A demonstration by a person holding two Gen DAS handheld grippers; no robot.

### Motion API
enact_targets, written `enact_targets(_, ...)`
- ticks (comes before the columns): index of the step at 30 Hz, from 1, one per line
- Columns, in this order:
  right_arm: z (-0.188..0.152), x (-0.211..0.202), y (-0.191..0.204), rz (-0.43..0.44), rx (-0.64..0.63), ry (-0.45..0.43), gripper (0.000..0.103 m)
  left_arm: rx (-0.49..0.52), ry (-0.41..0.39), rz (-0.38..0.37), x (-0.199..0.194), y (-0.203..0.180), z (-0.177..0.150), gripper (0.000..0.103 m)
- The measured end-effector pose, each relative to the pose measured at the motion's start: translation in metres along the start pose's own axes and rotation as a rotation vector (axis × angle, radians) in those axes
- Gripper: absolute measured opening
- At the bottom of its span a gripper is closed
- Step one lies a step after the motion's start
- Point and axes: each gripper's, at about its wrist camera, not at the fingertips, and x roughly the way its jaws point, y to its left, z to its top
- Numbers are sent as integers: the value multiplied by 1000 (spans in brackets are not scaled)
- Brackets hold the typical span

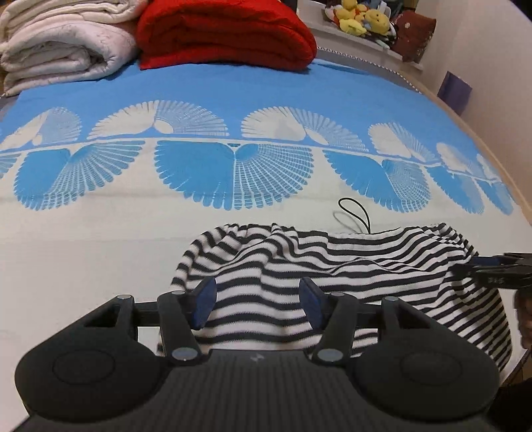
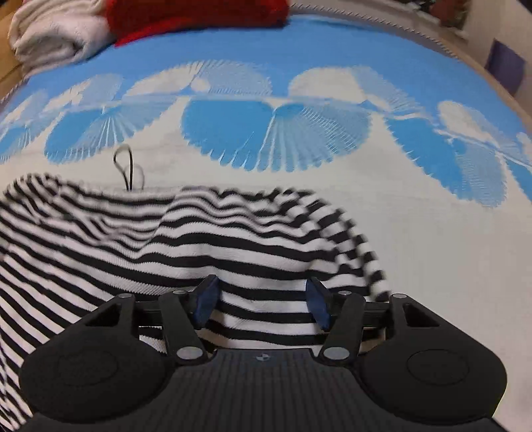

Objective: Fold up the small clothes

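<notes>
A small black-and-white striped garment (image 1: 332, 266) lies crumpled on the bed, with a thin black loop (image 1: 355, 216) at its far edge. My left gripper (image 1: 257, 299) is open, its blue-padded fingers (image 1: 204, 300) astride the garment's near left part. My right gripper (image 2: 261, 302) is open too, over the garment's (image 2: 199, 239) near right part, with the striped cloth between its fingers (image 2: 317, 307). The right gripper's side shows at the right edge of the left wrist view (image 1: 498, 269). The loop (image 2: 124, 169) also shows in the right wrist view.
The bed is covered by a blue and white fan-patterned sheet (image 1: 232, 172). A folded red blanket (image 1: 226, 33) and a folded white quilt (image 1: 63, 46) lie at the far end. Plush toys (image 1: 362, 18) sit on a shelf at the back right. A wall runs along the right.
</notes>
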Motion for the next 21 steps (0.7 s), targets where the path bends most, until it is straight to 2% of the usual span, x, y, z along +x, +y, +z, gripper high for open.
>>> enact_targets(4, -18, -48, -22, 25, 48, -56, 56, 15, -2, 29, -20, 2, -16, 60)
enact_targets(8, -58, -85, -45, -18, 37, -53, 58, 57, -6, 76, -40, -8, -38, 60)
enact_targets(11, -95, -92, -56, -34, 12, 3, 58, 81, -17, 84, -54, -17, -56, 60)
enact_targets(14, -131, -74, -60, -122, -93, 149, 58, 104, -10, 104, -65, -25, -73, 60)
enact_targets(15, -138, -73, -60, -137, -126, 162, 58, 112, -12, 111, -69, -28, -78, 60)
enact_targets(17, -141, -82, -61, -135, -120, 119, 58, 115, -27, 119, -76, -32, -85, 61)
enact_targets(21, -137, -116, -73, -129, 62, -11, 58, 77, -33, 129, -83, -32, -103, 61)
